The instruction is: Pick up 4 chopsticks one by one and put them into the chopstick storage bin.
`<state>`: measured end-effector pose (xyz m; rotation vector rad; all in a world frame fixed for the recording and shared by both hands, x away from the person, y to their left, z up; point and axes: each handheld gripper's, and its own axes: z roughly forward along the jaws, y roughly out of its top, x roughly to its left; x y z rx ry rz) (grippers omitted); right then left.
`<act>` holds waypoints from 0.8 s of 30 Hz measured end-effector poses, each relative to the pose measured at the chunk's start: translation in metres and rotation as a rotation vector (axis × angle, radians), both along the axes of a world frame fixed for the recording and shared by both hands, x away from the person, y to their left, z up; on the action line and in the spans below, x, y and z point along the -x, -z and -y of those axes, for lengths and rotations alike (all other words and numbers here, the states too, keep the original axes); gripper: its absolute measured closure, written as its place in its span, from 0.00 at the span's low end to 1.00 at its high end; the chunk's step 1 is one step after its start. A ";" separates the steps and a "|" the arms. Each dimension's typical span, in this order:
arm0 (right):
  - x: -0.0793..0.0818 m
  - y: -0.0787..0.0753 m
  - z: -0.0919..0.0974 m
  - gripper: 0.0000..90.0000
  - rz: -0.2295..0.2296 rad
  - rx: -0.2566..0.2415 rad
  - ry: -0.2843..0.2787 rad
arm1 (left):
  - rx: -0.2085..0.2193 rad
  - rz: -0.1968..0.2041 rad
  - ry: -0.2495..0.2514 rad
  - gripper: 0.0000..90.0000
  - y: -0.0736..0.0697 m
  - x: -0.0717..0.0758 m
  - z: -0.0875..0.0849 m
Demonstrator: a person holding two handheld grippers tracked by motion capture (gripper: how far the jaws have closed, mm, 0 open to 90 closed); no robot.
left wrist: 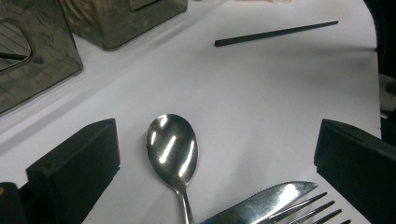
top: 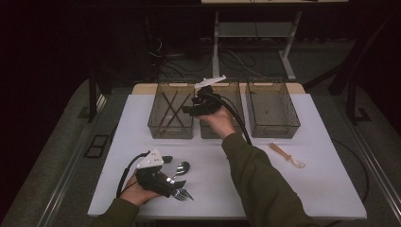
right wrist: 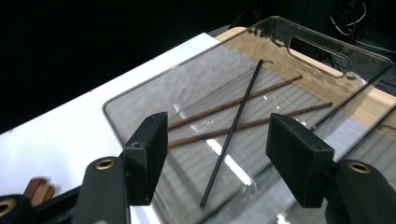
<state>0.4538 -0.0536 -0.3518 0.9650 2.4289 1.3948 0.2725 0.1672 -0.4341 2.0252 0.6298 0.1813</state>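
Here the right gripper (top: 196, 105) hovers over the left bin (top: 171, 111) at the tabletop's far edge, fingers open and empty above a black chopstick (right wrist: 232, 135). The left gripper (top: 176, 187), near the front edge, holds its fingers open around a spoon (left wrist: 172, 151).

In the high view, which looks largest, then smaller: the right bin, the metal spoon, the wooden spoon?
1. Right bin, clearly the largest.
2. Wooden spoon.
3. Metal spoon, partly hidden by the left gripper, so its rank below the wooden spoon is uncertain.

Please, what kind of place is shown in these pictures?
Probably a lab or test workspace, not a kitchen: a white table set up with three clear bins for sorting cutlery, such as a spoon, with loose cables on the dark floor behind.
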 end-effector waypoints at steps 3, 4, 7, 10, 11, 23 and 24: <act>0.006 0.000 0.011 0.41 0.002 0.001 -0.006 | 0.001 -0.004 -0.001 0.00 0.001 0.000 0.000; 0.008 -0.001 0.015 0.40 0.002 -0.003 -0.007 | 0.002 -0.003 0.000 0.00 0.001 0.000 0.000; 0.014 0.000 0.026 0.38 0.003 -0.005 -0.014 | 0.003 -0.004 0.002 0.00 0.001 0.000 0.000; 0.021 0.000 0.036 0.36 0.004 -0.004 -0.018 | 0.005 -0.007 -0.003 0.00 0.001 0.000 0.000; 0.023 0.000 0.039 0.36 0.008 -0.006 -0.020 | 0.004 -0.013 -0.004 0.00 0.000 0.000 0.000; 0.050 0.004 0.076 0.36 0.022 -0.021 -0.037 | -0.003 -0.010 0.005 0.00 0.000 0.000 -0.001; 0.052 0.005 0.078 0.36 0.022 -0.023 -0.033 | -0.004 -0.009 0.006 0.00 0.000 0.000 -0.001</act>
